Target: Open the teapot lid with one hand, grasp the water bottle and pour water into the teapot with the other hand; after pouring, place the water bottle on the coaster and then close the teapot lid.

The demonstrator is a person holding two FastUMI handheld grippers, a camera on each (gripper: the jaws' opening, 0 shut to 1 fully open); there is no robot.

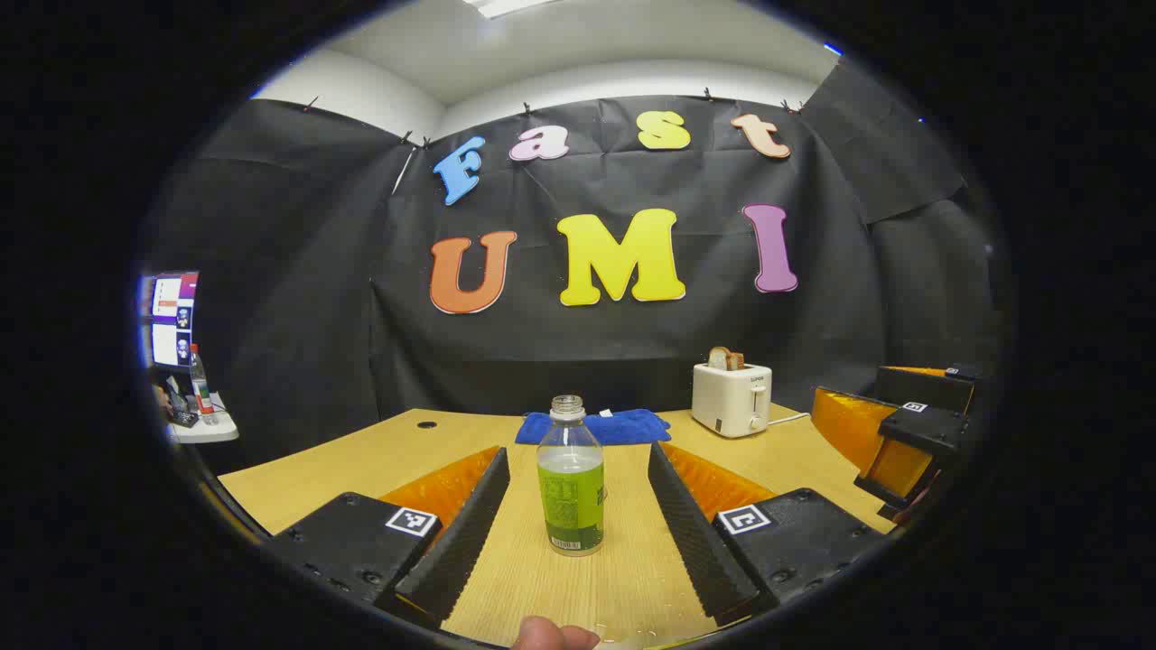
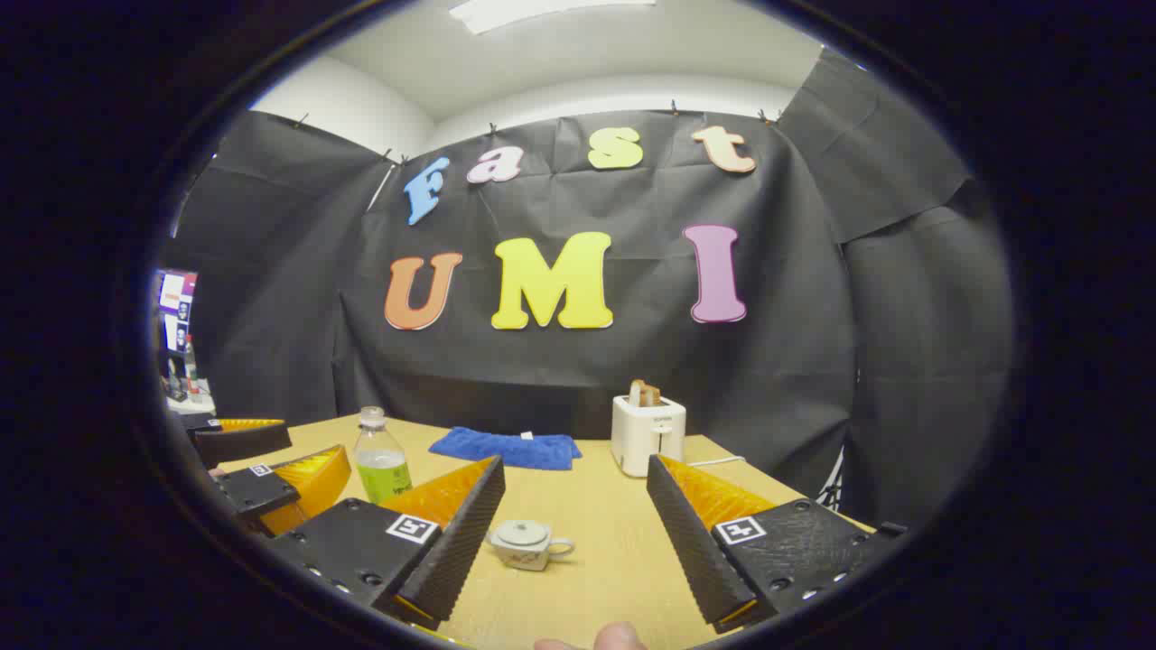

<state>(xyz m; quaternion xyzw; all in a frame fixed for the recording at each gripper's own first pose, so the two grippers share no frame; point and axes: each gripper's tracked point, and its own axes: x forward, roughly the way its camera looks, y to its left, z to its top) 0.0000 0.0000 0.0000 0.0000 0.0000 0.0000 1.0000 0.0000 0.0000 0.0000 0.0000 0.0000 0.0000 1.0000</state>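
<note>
Wooden table (image 1: pixel 361 460): we are holding both grippers level, left (image 1: pixel 578 524) spread around the uncapped, seemingly half-full bottle (image 1: pixel 571 478), right (image 2: pixel 573 533) spread before the lidded teapot (image 2: pixel 526 543).

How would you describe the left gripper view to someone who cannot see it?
An uncapped water bottle stands upright on a wooden table, centred between the open fingers of the left tool, which do not touch it. Behind it lie a blue cloth and a white toaster holding bread; the right tool shows at the right edge.
</note>
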